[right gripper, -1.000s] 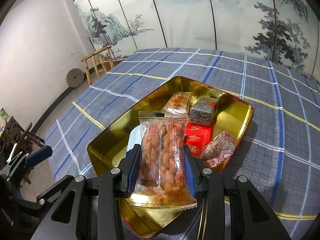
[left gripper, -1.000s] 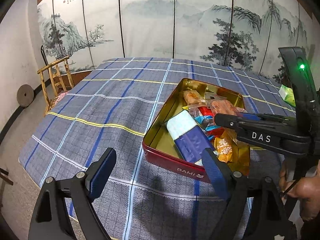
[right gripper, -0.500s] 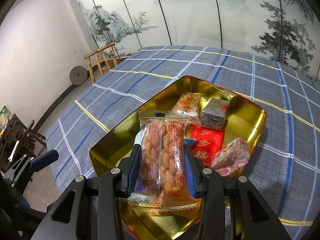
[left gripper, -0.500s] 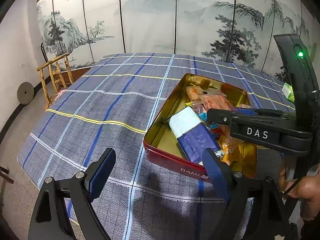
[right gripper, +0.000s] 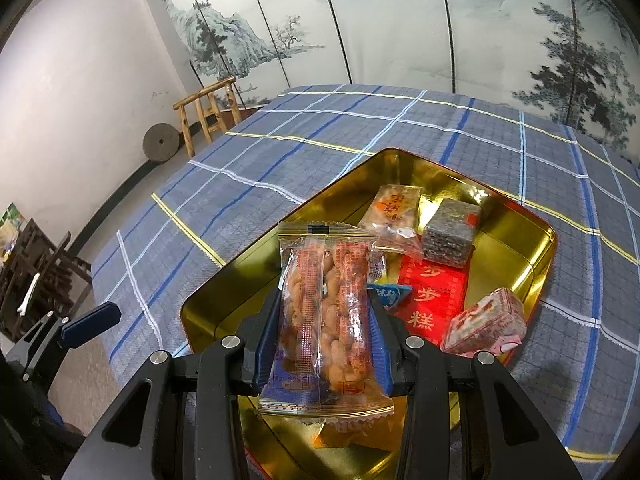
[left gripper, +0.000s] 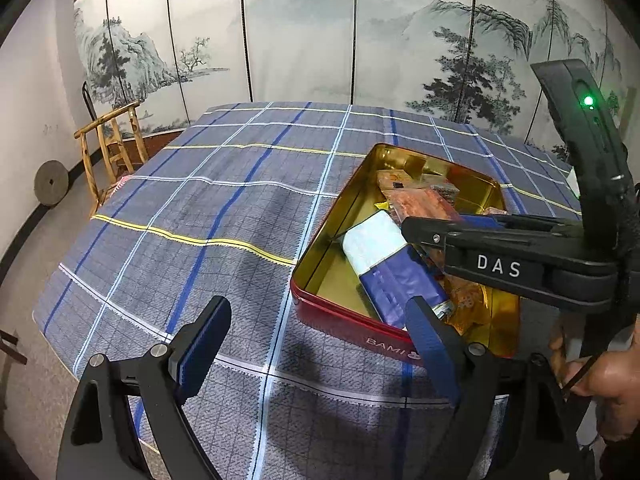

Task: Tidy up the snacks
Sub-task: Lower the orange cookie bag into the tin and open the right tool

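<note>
A red tin with a gold inside (left gripper: 348, 322) (right gripper: 520, 216) sits on the blue plaid tablecloth and holds several wrapped snacks. My right gripper (right gripper: 324, 328) is shut on a clear packet of peanuts (right gripper: 326, 304) and holds it above the near part of the tin. In the left wrist view the same gripper (left gripper: 420, 226) reaches in from the right over the tin. A blue and white packet (left gripper: 390, 264) lies inside. My left gripper (left gripper: 316, 344) stands open with nothing between its fingers, low by the tin's near left corner.
A red packet with gold characters (right gripper: 434, 292), a dark square cake (right gripper: 448, 232), an orange packet (right gripper: 394, 210) and a pink wrapped block (right gripper: 486, 322) lie in the tin. A wooden chair (left gripper: 114, 148) and a stone wheel (left gripper: 50, 182) stand left of the table. A hand (left gripper: 600, 384) grips a handle at right.
The right gripper with the peanut packet has slid a little nearer over the tin. The left gripper has stayed in place, still open.
</note>
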`<state>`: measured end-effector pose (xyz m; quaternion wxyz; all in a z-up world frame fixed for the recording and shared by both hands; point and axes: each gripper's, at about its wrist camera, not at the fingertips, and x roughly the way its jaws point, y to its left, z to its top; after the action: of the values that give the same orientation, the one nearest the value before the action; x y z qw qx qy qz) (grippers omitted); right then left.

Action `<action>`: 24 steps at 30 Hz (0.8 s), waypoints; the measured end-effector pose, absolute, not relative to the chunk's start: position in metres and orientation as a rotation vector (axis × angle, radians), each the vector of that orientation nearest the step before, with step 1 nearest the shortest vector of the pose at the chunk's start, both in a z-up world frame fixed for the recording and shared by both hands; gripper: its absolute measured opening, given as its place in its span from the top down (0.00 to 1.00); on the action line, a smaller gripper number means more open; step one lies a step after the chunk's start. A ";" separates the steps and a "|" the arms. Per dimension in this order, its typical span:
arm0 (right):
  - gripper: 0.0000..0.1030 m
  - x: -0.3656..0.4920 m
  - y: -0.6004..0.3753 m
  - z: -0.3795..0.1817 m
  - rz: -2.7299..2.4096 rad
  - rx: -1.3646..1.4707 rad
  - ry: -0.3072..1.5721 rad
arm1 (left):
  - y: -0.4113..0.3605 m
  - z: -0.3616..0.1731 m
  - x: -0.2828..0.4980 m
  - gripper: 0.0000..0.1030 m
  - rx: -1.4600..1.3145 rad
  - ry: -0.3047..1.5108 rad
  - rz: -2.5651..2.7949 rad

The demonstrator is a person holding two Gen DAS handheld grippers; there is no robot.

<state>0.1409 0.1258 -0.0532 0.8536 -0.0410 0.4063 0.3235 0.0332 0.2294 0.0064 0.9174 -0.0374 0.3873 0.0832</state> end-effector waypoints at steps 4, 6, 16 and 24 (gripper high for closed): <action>0.60 0.141 0.126 -0.053 0.680 -0.087 0.855 | 0.229 0.006 0.034 0.17 -0.074 0.796 0.171; 0.59 0.141 0.126 -0.053 0.679 -0.087 0.854 | 0.230 0.006 0.035 0.17 -0.074 0.796 0.170; 0.59 0.147 0.127 -0.058 0.664 -0.095 0.860 | 0.231 0.006 0.035 0.16 -0.073 0.797 0.170; 0.59 0.149 0.127 -0.059 0.658 -0.097 0.859 | 0.230 0.006 0.035 0.16 -0.073 0.797 0.170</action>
<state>0.1486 0.1267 -0.0589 0.8560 -0.0462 0.4088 0.3131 0.0349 0.2300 0.0059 0.9175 -0.0356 0.3873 0.0828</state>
